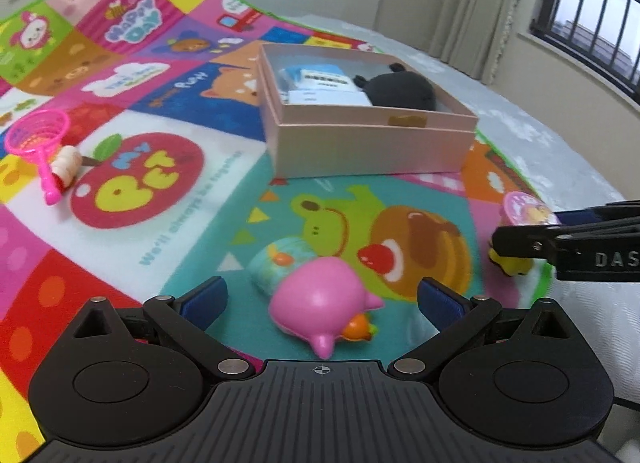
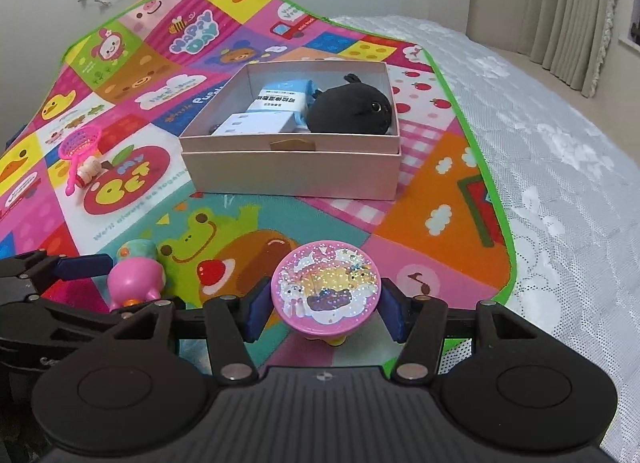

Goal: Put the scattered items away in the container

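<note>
While both grippers hang low over the patchwork play mat [image 2: 416, 199], neither has closed: the left gripper [image 1: 320, 297] has its fingers apart around the glossy pink squishy pig toy [image 1: 320, 303], and the right gripper [image 2: 324, 305] stands spread beside the round glittery pink disc-topped toy [image 2: 326, 287]. The open pinkish cardboard box [image 2: 296, 173] sits beyond, already holding a black plush [image 2: 352, 111]. Judging by its smooth, rounded skin, the pig could squirt out of a pinch; the disc's narrow base may tip.
</note>
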The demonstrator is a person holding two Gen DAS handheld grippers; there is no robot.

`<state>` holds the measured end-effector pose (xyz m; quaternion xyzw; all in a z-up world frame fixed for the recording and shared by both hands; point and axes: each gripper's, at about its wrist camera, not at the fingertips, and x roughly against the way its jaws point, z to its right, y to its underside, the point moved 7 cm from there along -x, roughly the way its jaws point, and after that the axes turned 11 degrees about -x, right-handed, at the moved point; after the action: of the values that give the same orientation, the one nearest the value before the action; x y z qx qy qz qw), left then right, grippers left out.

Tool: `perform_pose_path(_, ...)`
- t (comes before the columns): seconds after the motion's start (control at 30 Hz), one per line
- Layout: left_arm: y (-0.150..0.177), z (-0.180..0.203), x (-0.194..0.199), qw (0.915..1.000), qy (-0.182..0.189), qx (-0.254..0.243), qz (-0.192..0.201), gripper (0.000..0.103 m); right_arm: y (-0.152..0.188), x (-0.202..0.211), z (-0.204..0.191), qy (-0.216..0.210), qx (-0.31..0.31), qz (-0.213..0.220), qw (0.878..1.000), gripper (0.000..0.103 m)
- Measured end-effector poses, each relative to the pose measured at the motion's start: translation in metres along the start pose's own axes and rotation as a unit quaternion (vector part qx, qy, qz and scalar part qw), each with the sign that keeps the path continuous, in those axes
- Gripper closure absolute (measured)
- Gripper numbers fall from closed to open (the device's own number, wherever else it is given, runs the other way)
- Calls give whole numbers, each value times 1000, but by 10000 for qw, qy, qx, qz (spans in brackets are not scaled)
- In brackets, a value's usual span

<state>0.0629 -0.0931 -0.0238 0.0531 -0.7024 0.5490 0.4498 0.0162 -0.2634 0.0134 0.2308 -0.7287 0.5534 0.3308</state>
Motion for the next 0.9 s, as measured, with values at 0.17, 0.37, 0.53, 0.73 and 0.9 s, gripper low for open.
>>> perform_pose_path(0.17,-2,2,-1,9999,-119,3,24,4,5,2,-8,-14,166,2,9999,47)
perform_pose_path(0.37,-2,7,-4,9995,-230,-213,-35,37,9,7,-16,29,274,-55,9996,47)
perform_pose_path(0.53,-6,14,8,9994,-91,-318,37,49,2,19,-19,86,221,-70,9997,47)
perform_pose_path(0.73,-23,35,45,9968,-31,-664,443,49,-15,47,-14,-47,283,-294,9992,47)
perform_pose_path(0.9,-62,48,57,9912,-19,-1002,866,49,-44,75,6,-88,266,-280,9992,47)
